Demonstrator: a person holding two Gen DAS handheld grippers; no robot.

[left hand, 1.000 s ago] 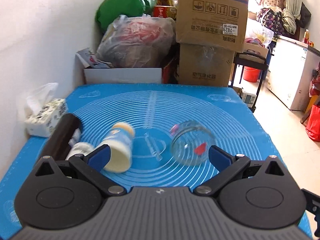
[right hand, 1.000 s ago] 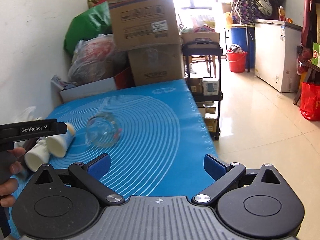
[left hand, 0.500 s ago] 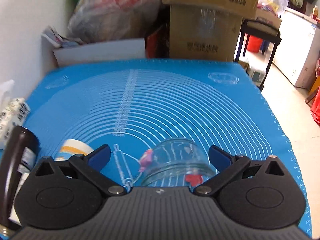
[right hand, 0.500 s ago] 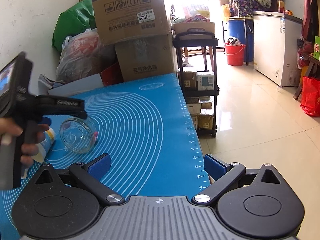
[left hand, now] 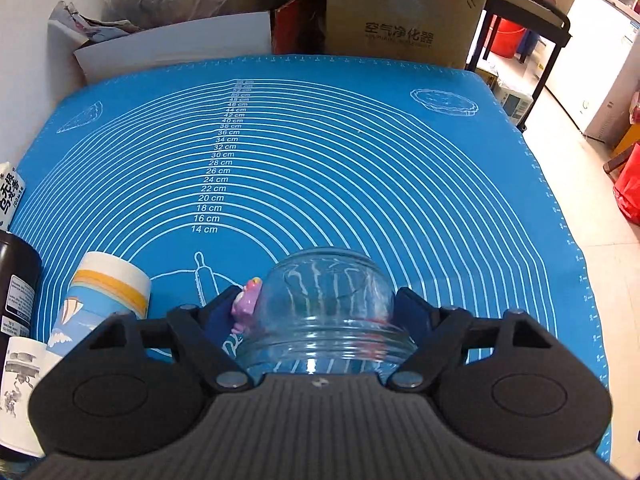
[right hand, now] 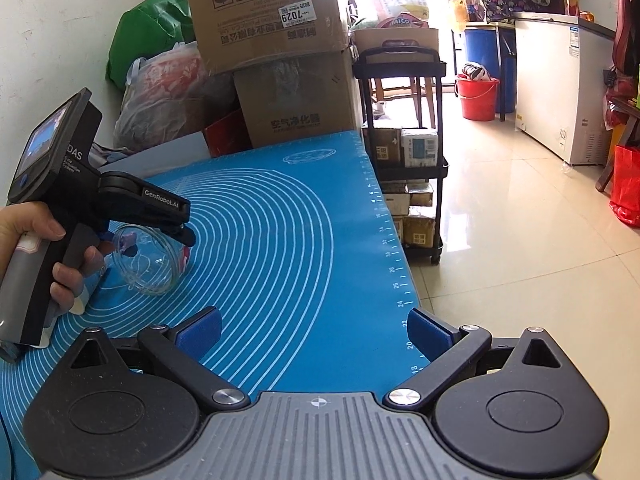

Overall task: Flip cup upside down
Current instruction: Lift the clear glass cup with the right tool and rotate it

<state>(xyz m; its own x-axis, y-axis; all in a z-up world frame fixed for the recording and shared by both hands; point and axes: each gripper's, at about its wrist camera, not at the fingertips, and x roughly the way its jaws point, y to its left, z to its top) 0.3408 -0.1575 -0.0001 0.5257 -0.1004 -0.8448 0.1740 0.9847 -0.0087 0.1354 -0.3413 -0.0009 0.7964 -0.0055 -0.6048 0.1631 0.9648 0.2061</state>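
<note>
The left tool point(left hand: 324, 312) is closed on the cup point(left hand: 324, 316), a clear glass one lying on its side, blue pads point(left hand: 412, 312) pressed to opposite sides of its belly, mouth toward the camera and base pointing away over the blue mat point(left hand: 360, 168). From the right wrist view the cup point(right hand: 148, 260) looks tipped, its lower edge at or just above the mat; I cannot tell whether it touches. To do this step well, I would judge: keep the squeeze even, since smooth glass can slide between pads, lift enough that the rim clears the mat, then roll the wrist until the mouth faces down and lower it flat before letting go. Mind the paper cup point(left hand: 104, 300) just to the left, and the dark bottle point(left hand: 16, 280) beyond it. The left hand point(right hand: 44, 248) wraps the handle, finger on the trigger, the tool angled forward and slightly down across the table. The right tool point(right hand: 316, 332) hangs open and empty near the table's right edge, well apart from the cup, holding nothing.
</note>
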